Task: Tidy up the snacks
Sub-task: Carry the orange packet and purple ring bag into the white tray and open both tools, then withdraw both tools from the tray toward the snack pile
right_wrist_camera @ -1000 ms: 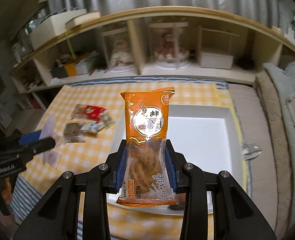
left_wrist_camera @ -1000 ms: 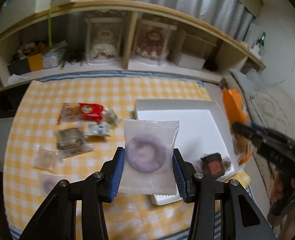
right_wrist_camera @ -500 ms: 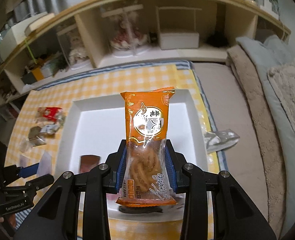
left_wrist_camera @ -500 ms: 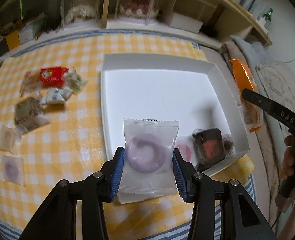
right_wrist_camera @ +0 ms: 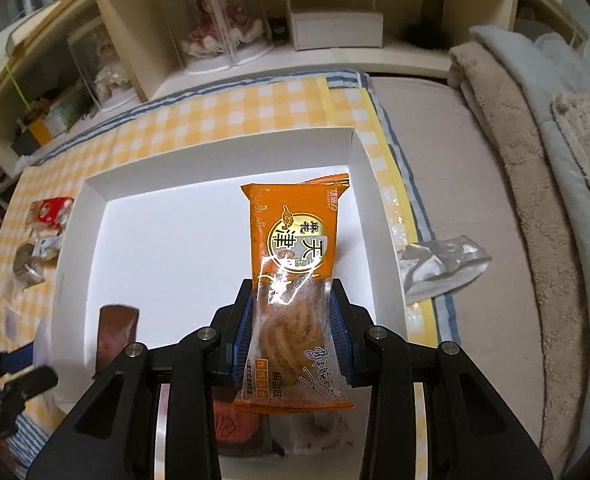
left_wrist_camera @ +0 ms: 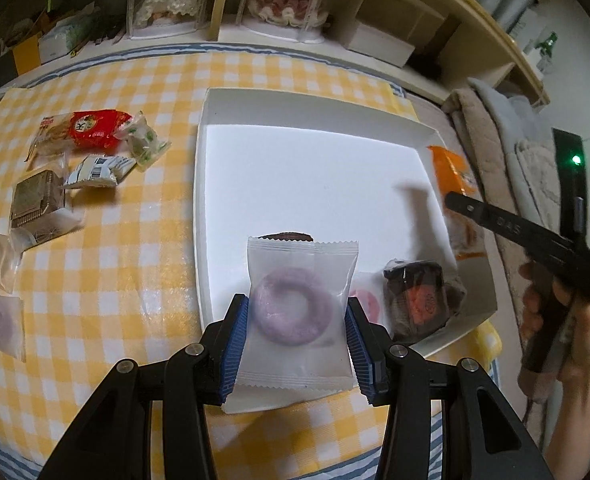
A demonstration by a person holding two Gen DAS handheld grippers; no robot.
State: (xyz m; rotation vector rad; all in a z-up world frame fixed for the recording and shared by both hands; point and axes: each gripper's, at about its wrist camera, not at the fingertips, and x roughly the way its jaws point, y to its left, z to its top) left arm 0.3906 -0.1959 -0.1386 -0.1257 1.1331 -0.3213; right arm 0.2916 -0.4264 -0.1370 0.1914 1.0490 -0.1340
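Packet of purple ring (left_wrist_camera: 293, 308) in left claw (left_wrist_camera: 297, 316) hides tray (left_wrist_camera: 201, 184) contents.

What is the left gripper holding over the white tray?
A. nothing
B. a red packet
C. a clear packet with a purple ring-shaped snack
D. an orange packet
C: the left gripper is shut on a clear packet with a purple ring inside, above the near edge of the white tray; the orange packet is in the right gripper.
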